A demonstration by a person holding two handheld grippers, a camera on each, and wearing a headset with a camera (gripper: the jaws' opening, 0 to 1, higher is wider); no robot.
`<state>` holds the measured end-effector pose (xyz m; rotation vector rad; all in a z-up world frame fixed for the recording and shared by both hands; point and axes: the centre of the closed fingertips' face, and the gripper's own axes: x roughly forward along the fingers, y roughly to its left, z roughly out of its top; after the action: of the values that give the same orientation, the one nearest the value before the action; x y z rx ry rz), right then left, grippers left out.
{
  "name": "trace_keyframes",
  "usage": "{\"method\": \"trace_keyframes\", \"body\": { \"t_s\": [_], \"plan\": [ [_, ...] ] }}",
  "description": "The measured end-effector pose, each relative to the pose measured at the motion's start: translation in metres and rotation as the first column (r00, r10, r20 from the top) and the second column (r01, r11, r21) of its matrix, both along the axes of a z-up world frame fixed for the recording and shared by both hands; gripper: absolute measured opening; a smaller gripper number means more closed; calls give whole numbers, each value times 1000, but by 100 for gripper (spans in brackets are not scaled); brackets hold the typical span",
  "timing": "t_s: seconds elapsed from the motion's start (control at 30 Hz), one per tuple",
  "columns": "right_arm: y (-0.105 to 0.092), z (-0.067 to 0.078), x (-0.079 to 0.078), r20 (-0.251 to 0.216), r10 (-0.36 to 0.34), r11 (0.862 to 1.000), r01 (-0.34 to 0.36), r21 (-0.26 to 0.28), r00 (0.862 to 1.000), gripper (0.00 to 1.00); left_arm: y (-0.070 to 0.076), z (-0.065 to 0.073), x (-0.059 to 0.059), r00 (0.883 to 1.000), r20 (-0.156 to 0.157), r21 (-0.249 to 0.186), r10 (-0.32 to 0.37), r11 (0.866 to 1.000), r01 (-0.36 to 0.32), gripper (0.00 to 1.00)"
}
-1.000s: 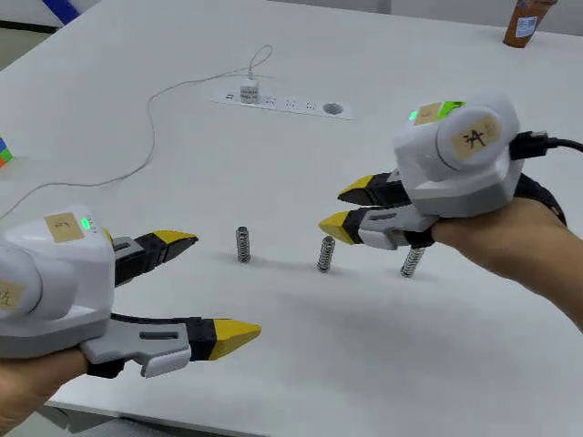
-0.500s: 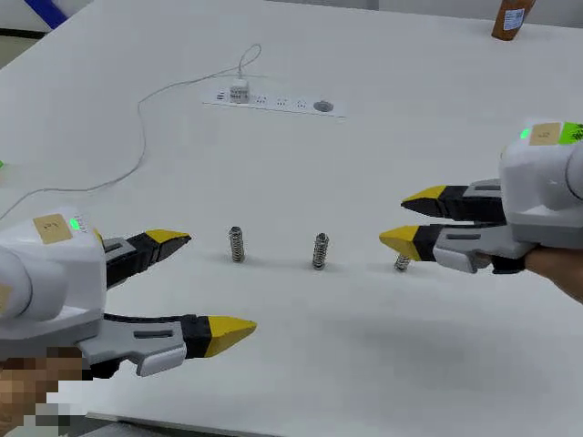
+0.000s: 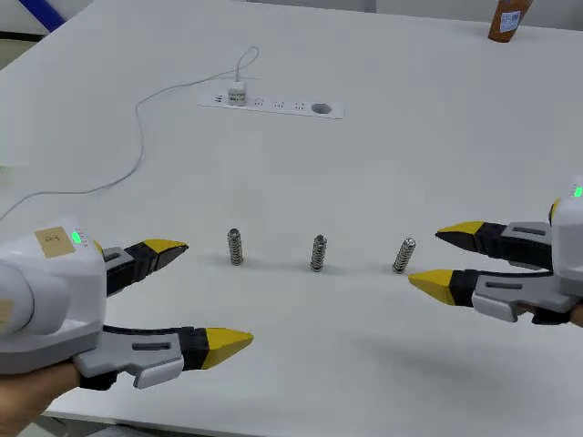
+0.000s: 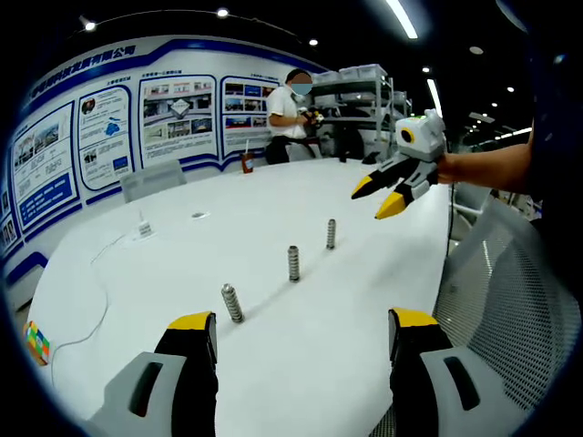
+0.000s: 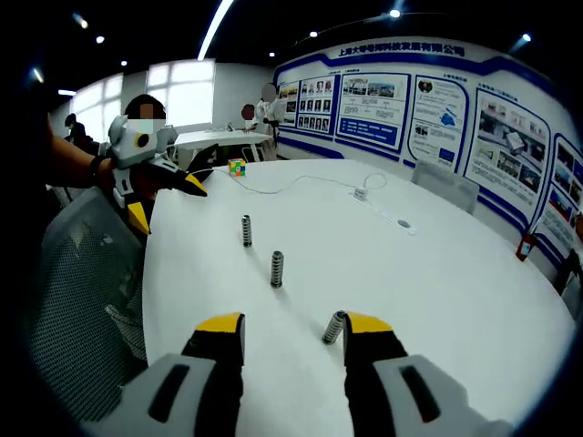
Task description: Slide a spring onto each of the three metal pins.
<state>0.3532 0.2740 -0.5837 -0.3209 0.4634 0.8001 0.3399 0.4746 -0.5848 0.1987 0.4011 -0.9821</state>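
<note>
The right claw (image 3: 428, 258) is spread and empty, its tips just short of the leaning spring (image 3: 404, 256), which stands on the white counter (image 3: 364, 164), slightly tilted, in line with the gap between its jaws. The middle spring (image 3: 318, 253) and far spring (image 3: 235, 247) stand upright farther ahead of it. The left claw (image 3: 214, 291), also spread and empty, sits apart from the row, so straightening the leaning one looks like the right claw's job.

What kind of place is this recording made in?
Probably an exhibition or meeting hall of a company, not a workshop: a large white table, a wall of blue-framed information boards, and a mesh office chair beside the table.
</note>
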Motion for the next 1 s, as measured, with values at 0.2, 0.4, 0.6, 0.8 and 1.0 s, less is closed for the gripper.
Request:
{"method": "trace_keyframes", "body": {
  "t_s": [0.2, 0.4, 0.6, 0.8, 1.0],
  "plan": [
    [-4, -7, -4, 10, -3, 1000, 3, 16, 1000, 54, 1, -2, 0, 1000, -9, -4, 8, 1000, -8, 79],
    [-2, -13, -6, 26, -4, 1000, 3, 29, 1000, 64, 1, -4, 0, 1000, -15, -10, 15, 1000, -15, 80],
    [1, -16, -8, 26, -23, 998, 21, 67, 999, 72, 4, -9, 0, 999, -26, -15, 31, 999, -32, 80],
    [-1, -18, -9, 20, -54, 995, 52, 91, 998, 73, 6, -11, 1, 999, -31, -17, 40, 999, -40, 80],
    [-3, -21, -10, 12, -73, 993, 71, 98, 997, 73, 6, -14, 1, 999, -35, -13, 40, 999, -40, 80]
  ]
}}
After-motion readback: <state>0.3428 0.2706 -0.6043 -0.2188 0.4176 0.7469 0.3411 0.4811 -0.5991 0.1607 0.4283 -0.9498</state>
